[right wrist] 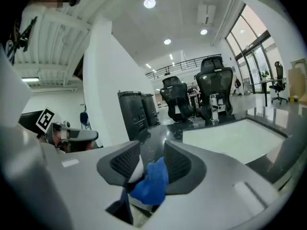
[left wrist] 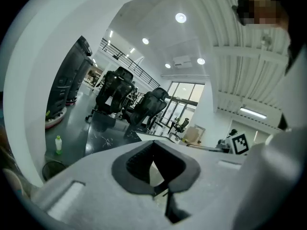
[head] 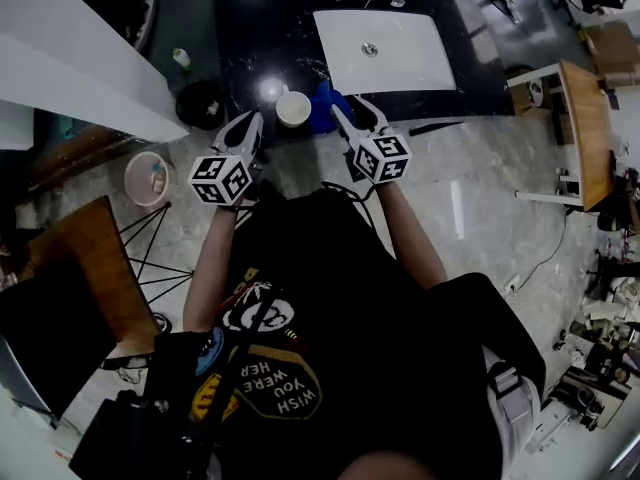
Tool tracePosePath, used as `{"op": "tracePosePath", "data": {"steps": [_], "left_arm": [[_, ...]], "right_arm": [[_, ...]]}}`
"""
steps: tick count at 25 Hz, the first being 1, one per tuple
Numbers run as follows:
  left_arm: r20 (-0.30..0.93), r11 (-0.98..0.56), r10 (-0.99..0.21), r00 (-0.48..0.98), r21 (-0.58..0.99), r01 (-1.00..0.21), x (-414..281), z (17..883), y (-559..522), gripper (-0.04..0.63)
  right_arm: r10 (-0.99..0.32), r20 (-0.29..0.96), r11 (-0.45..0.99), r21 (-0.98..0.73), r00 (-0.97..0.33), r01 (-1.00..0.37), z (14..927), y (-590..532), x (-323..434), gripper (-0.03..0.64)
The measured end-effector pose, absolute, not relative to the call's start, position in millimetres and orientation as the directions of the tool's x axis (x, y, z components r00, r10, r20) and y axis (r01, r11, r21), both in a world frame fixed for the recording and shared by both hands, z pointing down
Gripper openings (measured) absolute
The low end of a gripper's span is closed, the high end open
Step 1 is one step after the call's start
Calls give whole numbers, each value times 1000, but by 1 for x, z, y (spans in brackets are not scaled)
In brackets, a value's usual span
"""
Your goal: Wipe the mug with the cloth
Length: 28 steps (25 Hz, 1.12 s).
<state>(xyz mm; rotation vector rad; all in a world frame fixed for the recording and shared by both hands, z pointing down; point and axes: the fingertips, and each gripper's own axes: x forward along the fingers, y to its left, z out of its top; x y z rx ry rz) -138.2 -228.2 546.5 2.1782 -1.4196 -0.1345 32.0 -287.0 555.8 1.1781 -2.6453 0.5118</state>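
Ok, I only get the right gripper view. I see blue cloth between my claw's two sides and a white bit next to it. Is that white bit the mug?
Observer: Yes. The head view shows the mug upright on the dark counter, open top up, with the cloth at its right side.
Operator: What's on the mug's other side?
Observer: The left gripper, with a dark gap showing between it and the mug.
Operator: Is its claw open?
Observer: Its own view shows the pads nearly together, just a pale sliver between them.
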Motion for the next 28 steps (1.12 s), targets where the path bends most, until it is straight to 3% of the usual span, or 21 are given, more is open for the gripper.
{"op": "tracePosePath", "data": {"steps": [4,14,28], "left_arm": [[222,-302,-883,414,406,-862,-114,533,-205,3],[363,-215,-888,282,214,-953,6,537,-86,5],[306,-143,-931,197,188,-972,52,499,24,5]], "right_arm": [[-683,308,640,-185,-662,-746,539,-256,50,7],[-545,335,757,-197,-768,-623,525,-141,105,3],[-495,287,808,-194,-820,-556,503,-26,138,3]]}}
